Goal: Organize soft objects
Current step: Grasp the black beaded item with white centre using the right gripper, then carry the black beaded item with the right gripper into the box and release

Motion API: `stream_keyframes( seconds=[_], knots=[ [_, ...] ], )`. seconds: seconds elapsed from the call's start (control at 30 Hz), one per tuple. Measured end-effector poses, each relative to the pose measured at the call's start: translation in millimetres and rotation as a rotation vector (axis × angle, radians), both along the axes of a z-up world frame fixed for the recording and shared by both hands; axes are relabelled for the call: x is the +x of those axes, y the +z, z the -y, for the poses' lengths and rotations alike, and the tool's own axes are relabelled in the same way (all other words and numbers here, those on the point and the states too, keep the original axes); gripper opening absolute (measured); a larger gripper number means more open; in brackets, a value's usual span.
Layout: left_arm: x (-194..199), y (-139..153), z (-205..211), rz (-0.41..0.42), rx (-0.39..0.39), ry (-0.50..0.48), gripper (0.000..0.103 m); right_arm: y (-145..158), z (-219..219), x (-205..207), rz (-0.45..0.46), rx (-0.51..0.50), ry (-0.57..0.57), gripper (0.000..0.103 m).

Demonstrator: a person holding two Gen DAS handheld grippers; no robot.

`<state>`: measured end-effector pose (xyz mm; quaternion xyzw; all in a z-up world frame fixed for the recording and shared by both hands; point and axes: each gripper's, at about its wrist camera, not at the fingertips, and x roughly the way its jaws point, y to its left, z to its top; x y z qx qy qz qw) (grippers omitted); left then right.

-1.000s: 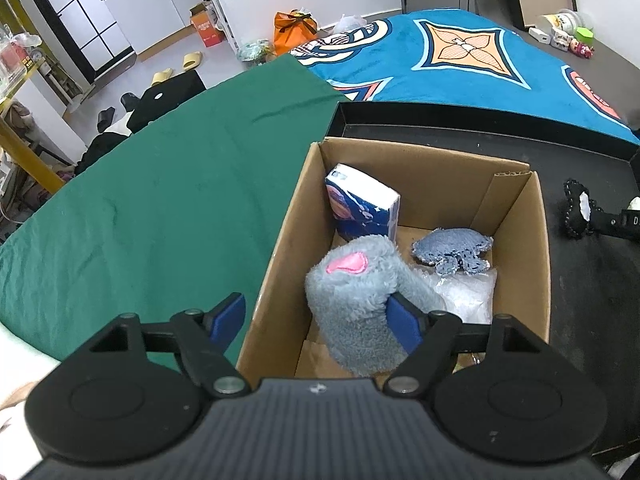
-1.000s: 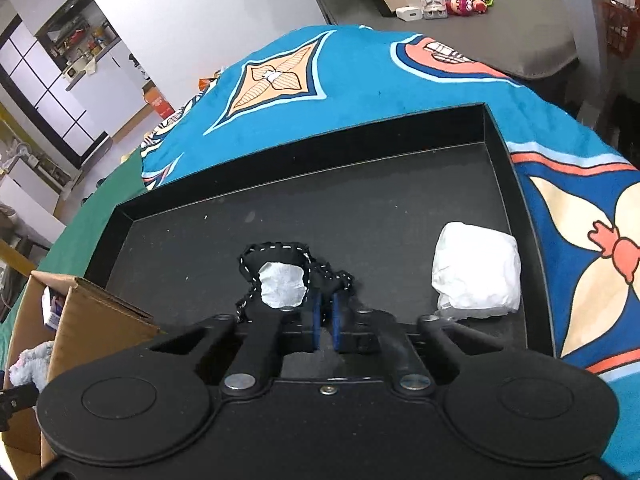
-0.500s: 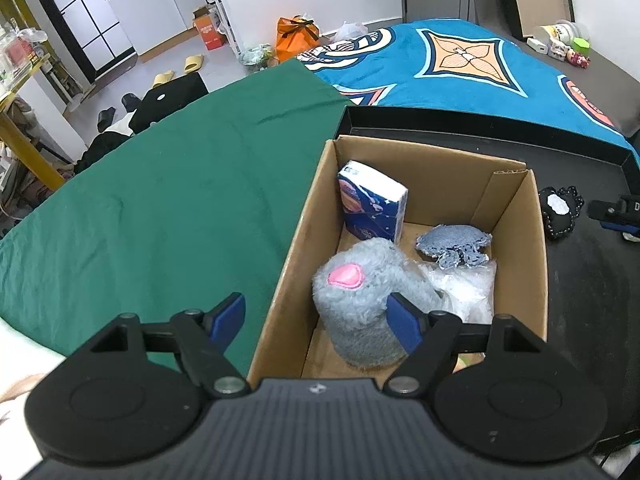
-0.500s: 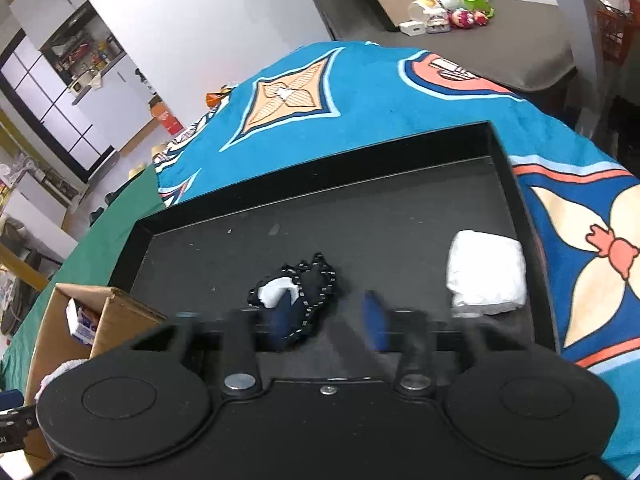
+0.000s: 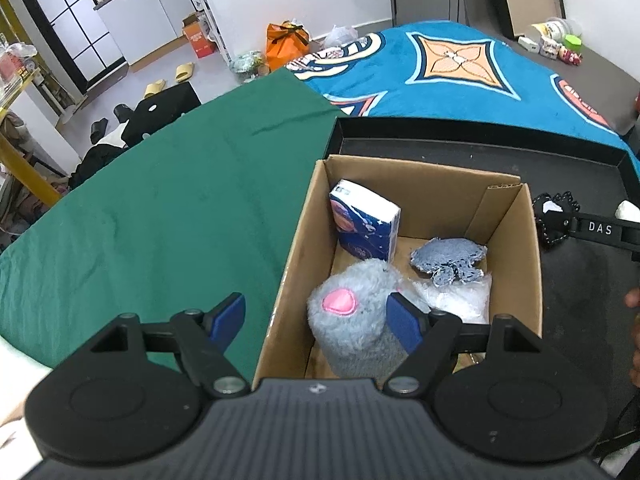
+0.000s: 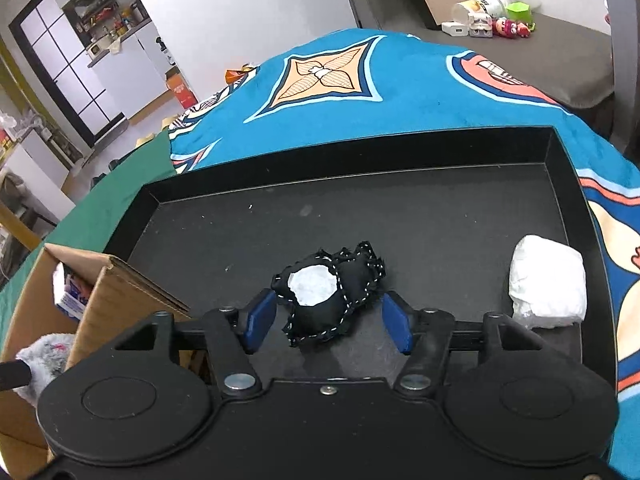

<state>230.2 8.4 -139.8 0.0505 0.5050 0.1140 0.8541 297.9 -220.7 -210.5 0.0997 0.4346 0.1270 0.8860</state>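
Observation:
A cardboard box (image 5: 516,240) stands in a black tray (image 6: 400,208). Inside it are a grey plush with a pink patch (image 5: 356,320), a blue tissue pack (image 5: 364,224), a denim turtle (image 5: 448,258) and a clear plastic bag (image 5: 460,300). My left gripper (image 5: 316,320) is open over the box's near-left wall, with nothing gripped. A black stitched soft toy with a white patch (image 6: 328,292) lies on the tray between my right gripper's (image 6: 328,320) blue pads, which do not touch it; the jaws are opening. A white soft bundle (image 6: 548,284) lies at the tray's right.
A green cloth (image 5: 160,208) covers the surface left of the box, and a blue patterned cloth (image 6: 360,92) lies beyond the tray. Small toys and cups (image 6: 492,16) sit on a grey surface far back. A hand (image 5: 634,320) shows at the right edge.
My right gripper went from shut beside the black toy to open around it and shifted a little. The left gripper stayed open and drifted slightly back from the box.

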Motion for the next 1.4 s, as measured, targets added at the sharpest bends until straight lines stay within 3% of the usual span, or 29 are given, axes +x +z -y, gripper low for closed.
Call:
stream_keyframes(
  seconds=[0.07, 0.1, 0.4, 0.8, 1.4],
  knots=[
    [4, -4, 0, -0.008, -0.007, 0.001, 0.076, -2, -1, -1, 0.009, -0.017, 0.008, 0.049],
    [4, -5, 0, -0.011, -0.009, 0.0, 0.076, -2, -2, -2, 0.014, -0.024, 0.016, 0.037],
    [7, -12, 6, -0.022, -0.014, -0.007, 0.078, -3, 0, -4, 0.012, -0.022, 0.069, 0.019],
    [-4, -5, 1, -0.007, -0.016, -0.002, 0.078, 16, 6, -19, -0.006, 0.009, 0.049, 0.018],
    [-37, 5, -26, 0.048, -0.081, 0.027, 0.078, 78, -12, -70, 0.036, 0.006, 0.092, 0.019]
  ],
)
